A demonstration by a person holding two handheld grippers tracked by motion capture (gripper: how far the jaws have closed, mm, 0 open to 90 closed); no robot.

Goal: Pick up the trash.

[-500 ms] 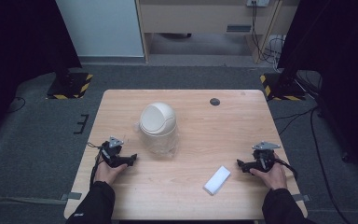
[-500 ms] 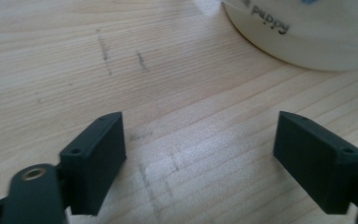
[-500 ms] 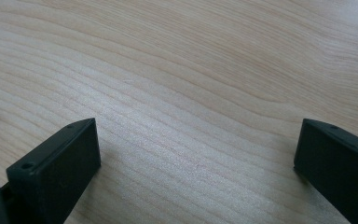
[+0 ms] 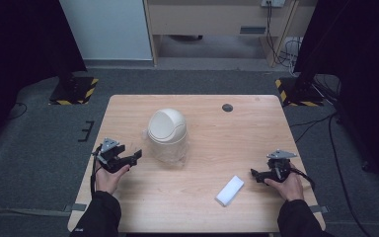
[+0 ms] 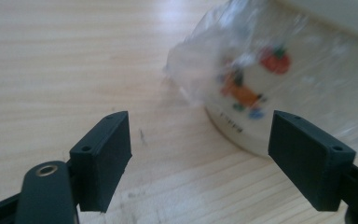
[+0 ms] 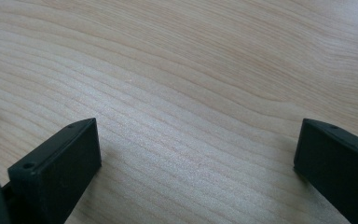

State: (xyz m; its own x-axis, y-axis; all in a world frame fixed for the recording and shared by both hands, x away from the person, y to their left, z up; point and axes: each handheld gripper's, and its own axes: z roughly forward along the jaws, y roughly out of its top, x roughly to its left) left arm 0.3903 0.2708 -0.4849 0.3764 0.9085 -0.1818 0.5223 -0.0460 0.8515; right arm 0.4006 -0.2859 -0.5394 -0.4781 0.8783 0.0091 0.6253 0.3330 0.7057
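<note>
While jaws gape, left gripper (image 4: 137,156) faces bin (image 4: 167,134).

One cream, dome-lidded bin in a clear plastic bag (image 4: 167,134) at the table's centre; one white folded cloth (image 4: 229,190) at five o'clock; one dark round grommet (image 4: 227,107) at one o'clock.

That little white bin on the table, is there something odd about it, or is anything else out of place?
The small bin has a crumpled clear plastic liner bunched loosely around its outside, spilling onto the table rather than tucked in. It stands upright with its domed lid on. A white pad lies askew near the right tool. Nothing looks spilled or broken.
</note>
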